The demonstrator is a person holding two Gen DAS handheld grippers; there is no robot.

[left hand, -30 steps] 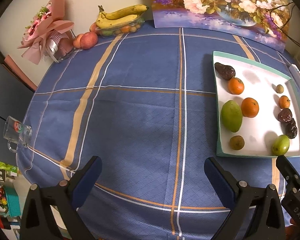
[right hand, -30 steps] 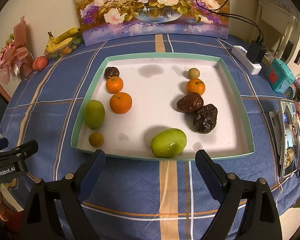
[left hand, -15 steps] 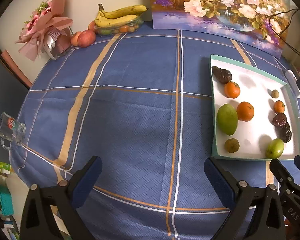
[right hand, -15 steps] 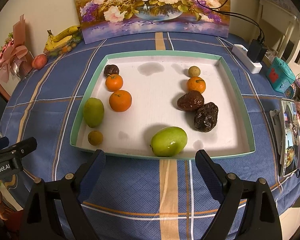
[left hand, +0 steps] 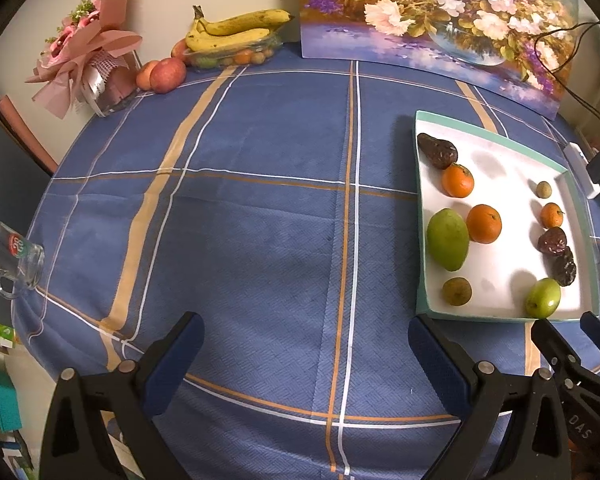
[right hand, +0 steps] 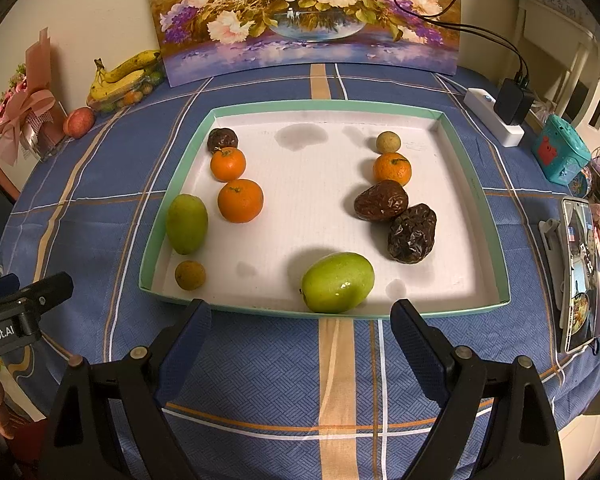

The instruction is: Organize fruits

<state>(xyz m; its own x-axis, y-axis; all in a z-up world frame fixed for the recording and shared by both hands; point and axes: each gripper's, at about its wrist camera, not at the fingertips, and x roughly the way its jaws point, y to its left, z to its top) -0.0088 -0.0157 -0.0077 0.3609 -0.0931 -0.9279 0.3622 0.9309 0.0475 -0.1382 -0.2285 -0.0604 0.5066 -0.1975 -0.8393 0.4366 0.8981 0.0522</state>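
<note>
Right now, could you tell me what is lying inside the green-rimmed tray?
Inside the green-rimmed tray lie three oranges, two green mangoes, three dark wrinkled fruits and two small brownish round fruits. Nothing is stacked; only the undersides are hidden.

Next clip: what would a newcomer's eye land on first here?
The white, teal-rimmed tray on the blue plaid tablecloth, holding fruit in two rows. A shiny green mango lies at its near edge, before the open right gripper. A floral painting leans behind.
</note>
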